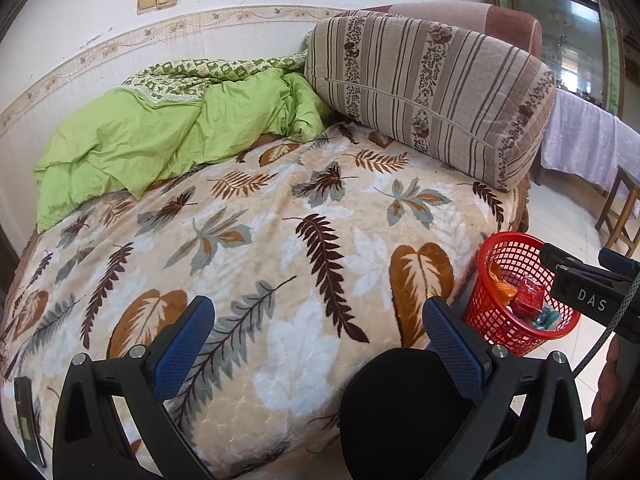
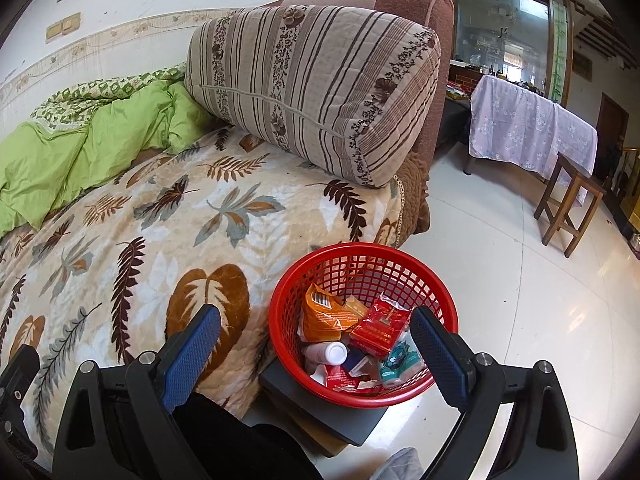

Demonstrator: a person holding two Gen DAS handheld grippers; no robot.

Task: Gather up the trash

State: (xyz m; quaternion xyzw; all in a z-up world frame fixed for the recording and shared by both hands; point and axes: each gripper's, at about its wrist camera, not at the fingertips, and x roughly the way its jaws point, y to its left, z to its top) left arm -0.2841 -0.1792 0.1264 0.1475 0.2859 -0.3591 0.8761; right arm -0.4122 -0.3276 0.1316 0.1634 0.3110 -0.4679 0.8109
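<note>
Red mesh basket (image 2: 362, 320) on a dark flat box (image 2: 324, 412) on the floor, just beside the near right corner of the bed (image 2: 168, 240); filled with trash: orange snack bag (image 2: 324, 318), red packet (image 2: 382, 330), white bottle (image 2: 330, 354), teal wrapper (image 2: 398, 364). Right gripper (image 2: 316, 354) hanging over the basket's near rim, jaws wide apart, nothing between them. Left gripper (image 1: 318, 338) over the near edge of the leaf-print blanket (image 1: 280, 240), jaws likewise spread and empty. No loose litter to be seen on the blanket, nor by the green quilt (image 1: 160, 132) at far left or the striped cushion (image 1: 432, 92) at far right. Judged as a drop into the basket just done, collecting near its end or complete. Next move: a scan of bed and floor for any leftover scrap, then a fresh reach with jaws kept apart, or else a withdrawal from the basket
</note>
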